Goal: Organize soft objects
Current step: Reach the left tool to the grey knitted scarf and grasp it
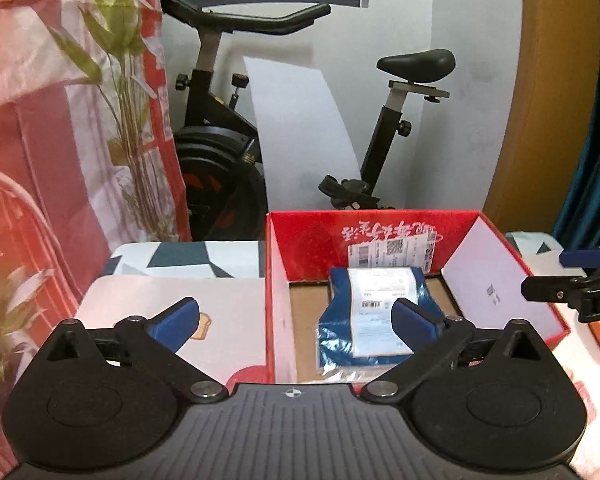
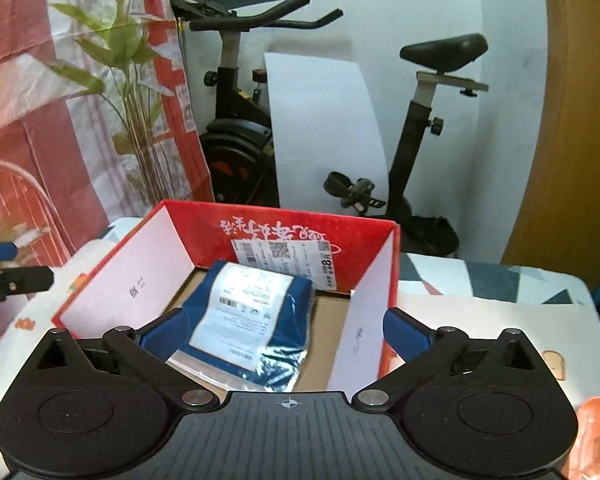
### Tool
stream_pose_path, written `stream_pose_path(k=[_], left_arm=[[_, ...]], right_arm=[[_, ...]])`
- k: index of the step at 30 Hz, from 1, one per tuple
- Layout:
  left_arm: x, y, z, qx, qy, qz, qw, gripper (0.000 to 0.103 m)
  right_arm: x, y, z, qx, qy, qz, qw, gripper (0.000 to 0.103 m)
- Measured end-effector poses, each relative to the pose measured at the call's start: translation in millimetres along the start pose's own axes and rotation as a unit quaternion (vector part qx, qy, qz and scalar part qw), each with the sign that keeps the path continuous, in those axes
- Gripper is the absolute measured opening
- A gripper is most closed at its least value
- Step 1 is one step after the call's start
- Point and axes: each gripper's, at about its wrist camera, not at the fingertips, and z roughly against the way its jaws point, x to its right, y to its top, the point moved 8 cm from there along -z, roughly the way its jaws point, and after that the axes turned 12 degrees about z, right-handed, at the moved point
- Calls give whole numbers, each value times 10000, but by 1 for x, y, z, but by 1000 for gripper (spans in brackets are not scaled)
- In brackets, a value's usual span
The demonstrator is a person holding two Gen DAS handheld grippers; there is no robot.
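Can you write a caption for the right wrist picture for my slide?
Open right gripper hovers over a blue plastic-wrapped soft package lying inside a red cardboard box.

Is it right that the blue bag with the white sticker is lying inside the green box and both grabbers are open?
Almost. The box is red, not green; the right wrist view shows its red walls clearly. The rest holds: the blue bag with the white label lies inside it, and the left gripper and right gripper are both open, holding nothing.
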Motion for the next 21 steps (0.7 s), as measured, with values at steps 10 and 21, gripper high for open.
stream_pose_path(k=[10,21], left_arm=[[-18,-53,20,-316,-17,342,9989,102],[-23,-89,18,-821,-177,590,9947,88]], right_arm=[[-49,-33,21,153,65,877,9960,103],[-60,-80,24,-132,619,146,9979,101]])
